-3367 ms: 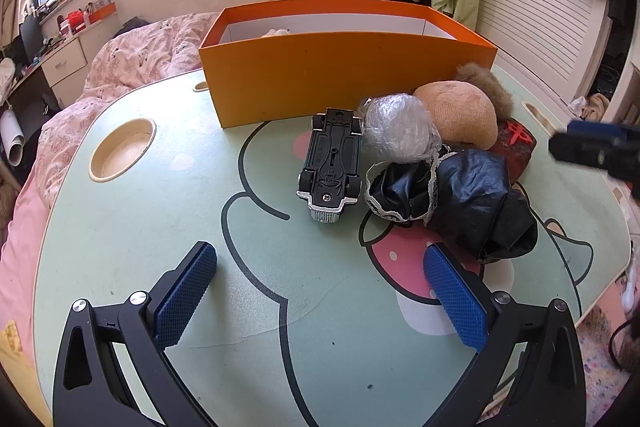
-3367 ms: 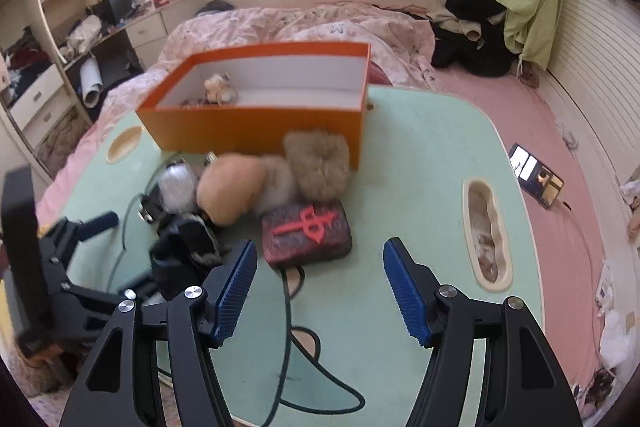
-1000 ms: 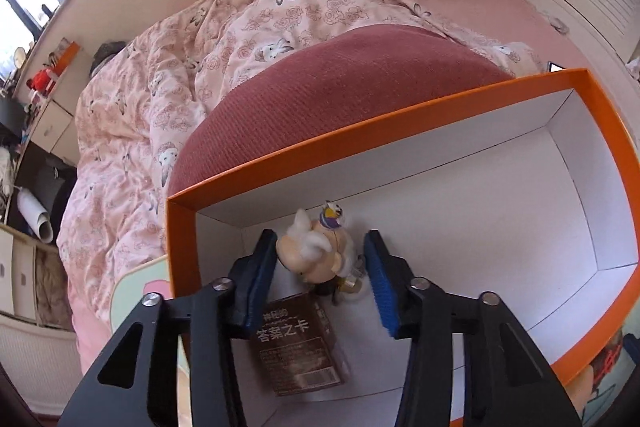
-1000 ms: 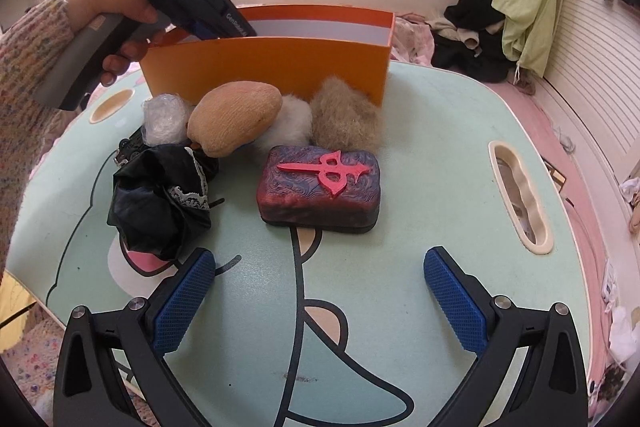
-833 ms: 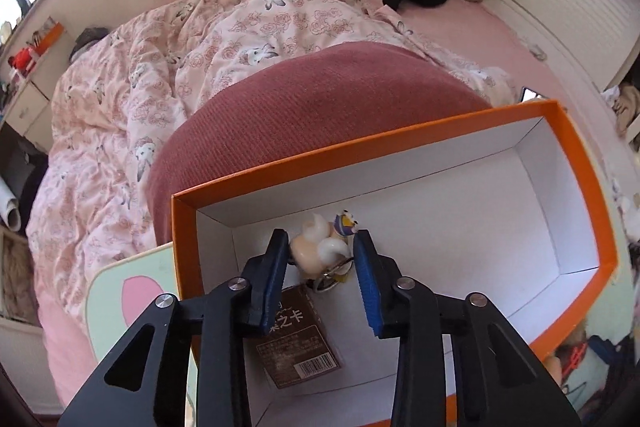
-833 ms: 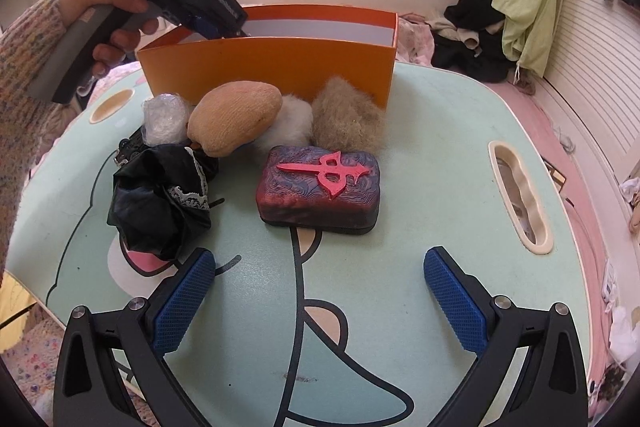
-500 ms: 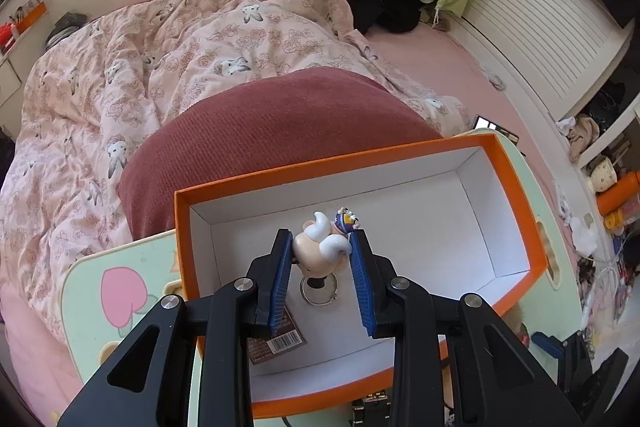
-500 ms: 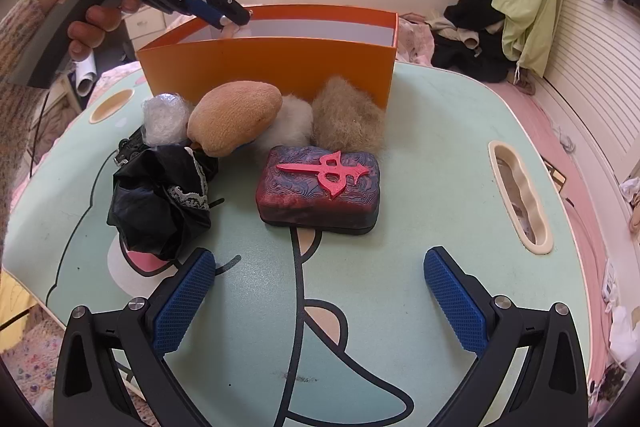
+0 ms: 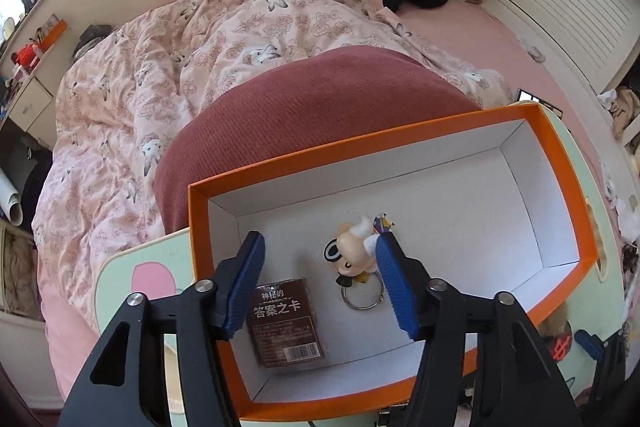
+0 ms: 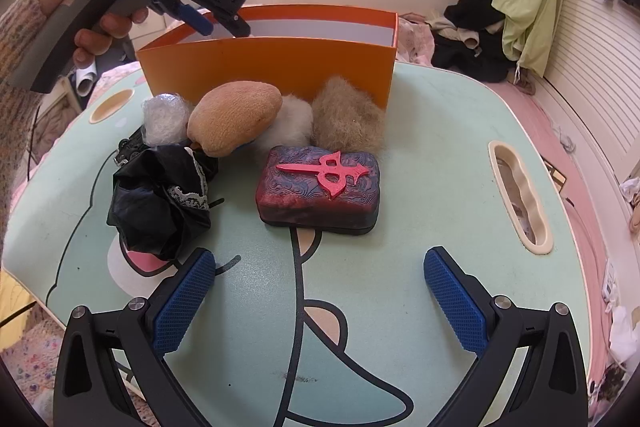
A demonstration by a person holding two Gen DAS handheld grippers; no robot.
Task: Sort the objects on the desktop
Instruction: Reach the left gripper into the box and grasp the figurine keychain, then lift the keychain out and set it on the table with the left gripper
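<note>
Left gripper [image 9: 320, 283] sits over the orange box [image 9: 568, 195], jaws spread apart, gripping nothing. The keychain figure [image 9: 354, 255] lies on the white box floor between the fingers, close against the right finger; contact there is too tight to call. Its metal ring [image 9: 363, 294] rests flat on the floor just below it. Beside it, toward the left finger, a brown card pack [image 9: 286, 323] lies flat in the box. Judgement: the figure is dropped off and this item is done; the box is the sorting bin, which is why the gripper is tipped down over its rim.

Right gripper [image 10: 316, 299] hovers low over the green surface [image 10: 440, 131], jaws wide, empty. It waits at the near edge, likely so it stays clear of the left arm while facing the pile. From this view the left gripper [image 10: 222, 21] shows above the box's near-left corner, held by the person's hand [image 10: 100, 15].

Left on the surface, in front of the box: red-and-blue case [image 10: 318, 189] with a red emblem, nearest the right gripper; black crumpled bag [image 10: 160, 203] to its left; tan plush [image 10: 234, 123], white fluffy ball [image 10: 292, 125] and brown fluffy ball [image 10: 348, 119] packed against the box wall; clear plastic wad [image 10: 164, 119] on the far left. A dark toy car [image 10: 128, 149] peeks out behind the bag, mostly hidden.

Judgement: sorting is early, two items in, most still out. The case is the easiest next grab for the right gripper, being rigid and unobstructed.
</note>
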